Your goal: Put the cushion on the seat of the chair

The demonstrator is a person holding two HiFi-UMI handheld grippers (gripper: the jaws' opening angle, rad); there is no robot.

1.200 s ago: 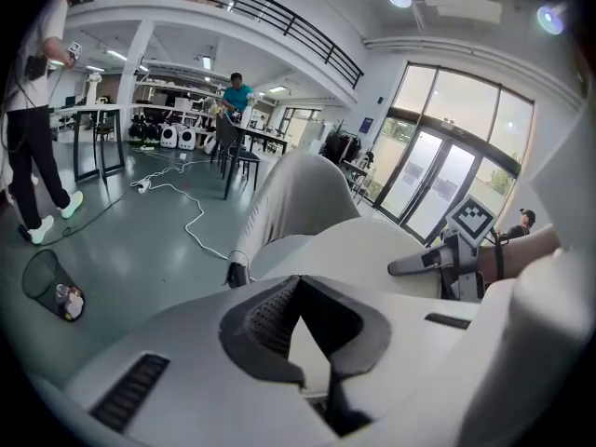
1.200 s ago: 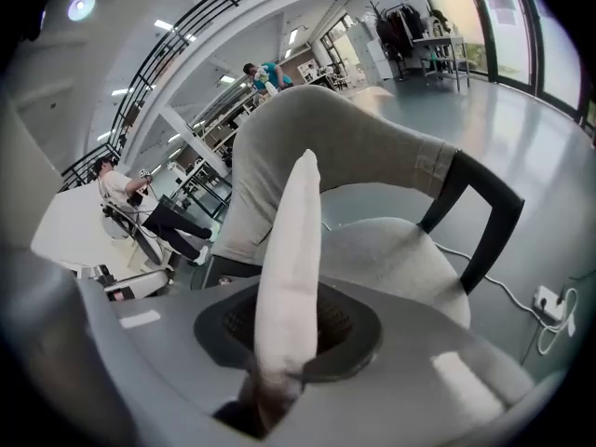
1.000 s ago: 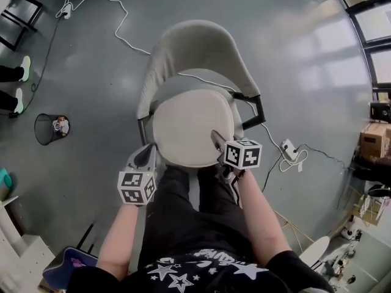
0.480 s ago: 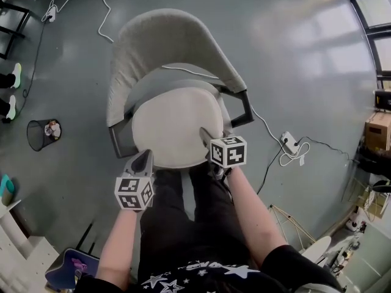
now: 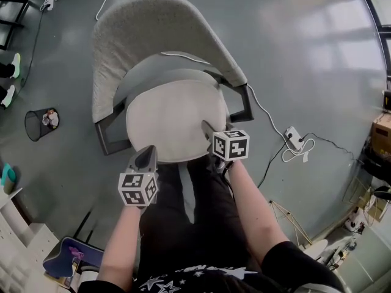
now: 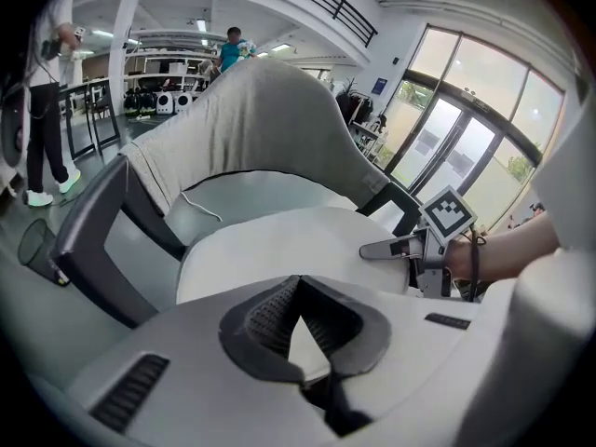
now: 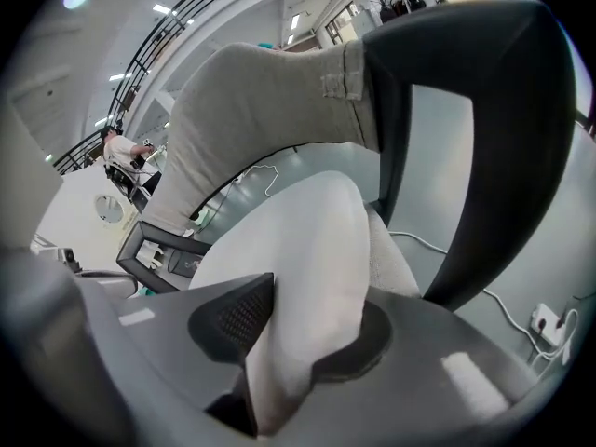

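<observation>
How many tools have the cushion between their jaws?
2. The left tool holds the cushion at front left; the right tool at front right, its jaws just now opening.

Matt cream cloth cushion [image 5: 174,118], chair [image 5: 153,32] — nubbly grey fabric back, glossy grey floor [image 5: 305,41]

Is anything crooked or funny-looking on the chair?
Slightly. The cushion sits over the seat of the chair, but its front right edge is bunched up between the jaws of the right gripper, which have just been opening. A white cable also trails across the floor under the chair.
</observation>
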